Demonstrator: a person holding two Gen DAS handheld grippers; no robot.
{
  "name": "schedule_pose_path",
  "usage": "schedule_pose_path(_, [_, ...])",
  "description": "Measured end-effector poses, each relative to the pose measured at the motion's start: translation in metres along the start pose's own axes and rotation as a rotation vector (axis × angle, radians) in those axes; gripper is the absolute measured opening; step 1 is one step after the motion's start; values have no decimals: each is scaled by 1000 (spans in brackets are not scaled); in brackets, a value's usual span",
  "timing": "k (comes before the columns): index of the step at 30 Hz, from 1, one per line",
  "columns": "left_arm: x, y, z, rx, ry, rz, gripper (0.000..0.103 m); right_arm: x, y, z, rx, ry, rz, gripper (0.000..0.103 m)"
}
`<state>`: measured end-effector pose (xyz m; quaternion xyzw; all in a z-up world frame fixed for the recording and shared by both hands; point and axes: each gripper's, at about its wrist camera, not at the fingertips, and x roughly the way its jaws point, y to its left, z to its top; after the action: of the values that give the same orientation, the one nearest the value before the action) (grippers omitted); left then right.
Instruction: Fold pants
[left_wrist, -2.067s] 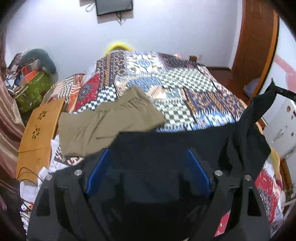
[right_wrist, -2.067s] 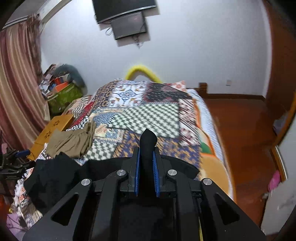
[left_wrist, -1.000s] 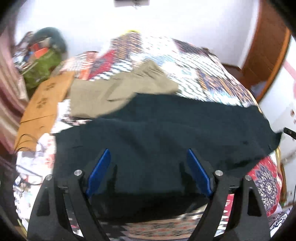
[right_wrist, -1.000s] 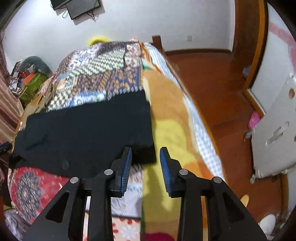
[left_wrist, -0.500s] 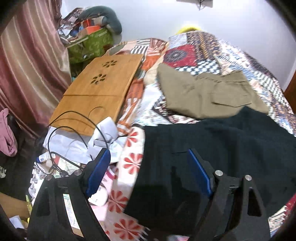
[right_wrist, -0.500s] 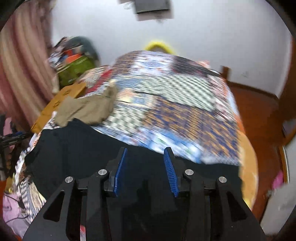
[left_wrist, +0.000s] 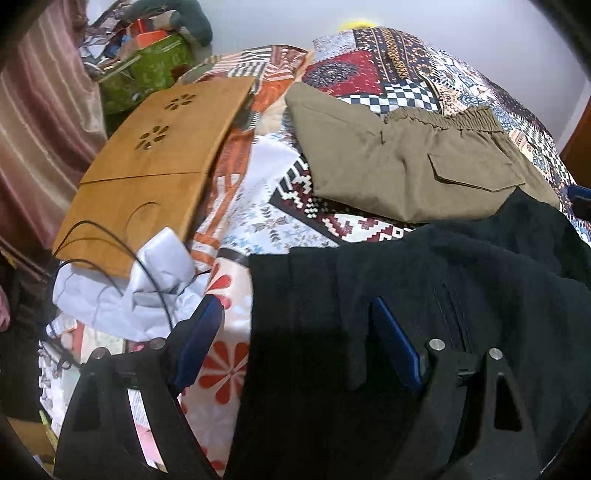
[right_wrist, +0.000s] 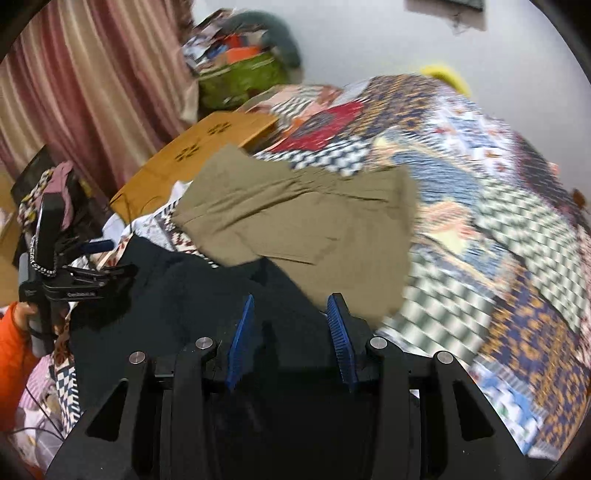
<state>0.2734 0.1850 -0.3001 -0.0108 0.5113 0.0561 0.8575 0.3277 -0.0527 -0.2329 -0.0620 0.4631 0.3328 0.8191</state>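
Black pants (left_wrist: 424, 295) lie spread on the patchwork bed cover (left_wrist: 406, 62), their waist edge and zipper near me. My left gripper (left_wrist: 295, 332) is open, its blue pads astride the waist corner, with cloth between them. My right gripper (right_wrist: 291, 325) is open over the black pants (right_wrist: 207, 295), nothing clamped. The left gripper also shows in the right wrist view (right_wrist: 92, 273), at the pants' left edge. Folded khaki pants (left_wrist: 399, 158) lie just beyond the black ones; they also show in the right wrist view (right_wrist: 295, 218).
A wooden lap tray (left_wrist: 159, 162) leans at the bed's left side, with a black cable (left_wrist: 110, 254) and white crumpled paper (left_wrist: 159, 280) in front of it. A green bag (left_wrist: 147, 70) and a striped curtain (left_wrist: 40, 122) stand further left.
Both grippers let go of the black pants after laying them flat. Both have swung left toward the waist end; the right one now hovers over the cloth near the khaki pants.
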Motion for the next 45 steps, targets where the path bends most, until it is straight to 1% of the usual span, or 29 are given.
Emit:
schedule_pose_path(2, [3, -1, 2, 3, 1, -19, 84, 14, 8, 6, -26, 30, 11, 38])
schedule_pose_path(7, [7, -4, 8, -3, 17, -84, 75, 42, 18, 11, -45, 108, 72, 38])
schedule_pose_path(10, [8, -6, 9, 2, 22, -118, 65, 52, 20, 14, -47, 131, 93, 38])
schedule_pose_path(11, [9, -7, 10, 3, 26, -132, 61, 56, 20, 14, -43, 143, 101, 38])
schedule_pose_path(12, [9, -8, 10, 2, 29, -143, 59, 61, 20, 13, -36, 162, 113, 38])
schedule_pose_path(15, [10, -10, 11, 0, 25, -143, 57, 69, 20, 12, -27, 191, 128, 38])
schedule_pose_path(16, [10, -10, 11, -3, 23, -145, 56, 72, 22, 12, -36, 196, 122, 34])
schedule_pose_path(17, [8, -10, 11, -4, 16, -145, 51, 72, 24, 12, -50, 194, 110, 29])
schedule_pose_path(18, [6, -10, 11, -1, 7, -135, 47, 72, 26, 12, -69, 189, 91, 16])
schedule_pose_path(19, [3, -11, 11, 7, -5, -123, 43, 71, 27, 13, -87, 180, 81, 8])
schedule_pose_path(20, [1, -12, 11, 15, -16, -111, 37, 70, 28, 13, -91, 172, 86, 8])
schedule_pose_path(21, [-4, -14, 11, 35, -35, -94, 28, 68, 29, 13, -96, 156, 80, 7])
schedule_pose_path(23, [-12, -19, 12, 74, -64, -60, 19, 61, 33, 15, -127, 107, 52, 6])
schedule_pose_path(26, [-20, -22, 13, 106, -106, -13, 17, 47, 37, 19, -146, 30, 30, 5])
schedule_pose_path(28, [-24, -20, 18, 104, -130, 13, 16, 39, 38, 22, -159, -9, 10, 5])
schedule_pose_path(29, [-25, -19, 19, 100, -137, 16, 16, 35, 37, 24, -163, -32, -2, 5])
schedule_pose_path(32, [-24, -15, 29, 91, -148, 23, 16, 29, 30, 29, -144, -61, -11, 4])
schedule_pose_path(34, [-18, -16, 33, 97, -139, 33, 17, 33, 26, 32, -133, -61, -21, 4])
schedule_pose_path(37, [-1, -16, 36, 109, -79, 26, 17, 45, 24, 32, -119, -31, -29, 5])
schedule_pose_path(39, [-1, -13, 35, 87, -70, 23, 25, 53, 23, 31, -116, 10, -28, 5])
schedule_pose_path(42, [-17, -3, 33, 58, -80, -3, 27, 50, 21, 29, -98, 40, -5, 9])
schedule_pose_path(44, [-32, 2, 32, 48, -94, -4, 27, 42, 17, 29, -77, 43, -6, 14])
schedule_pose_path(45, [-41, 5, 30, 44, -107, -3, 27, 36, 16, 28, -68, 36, -6, 18])
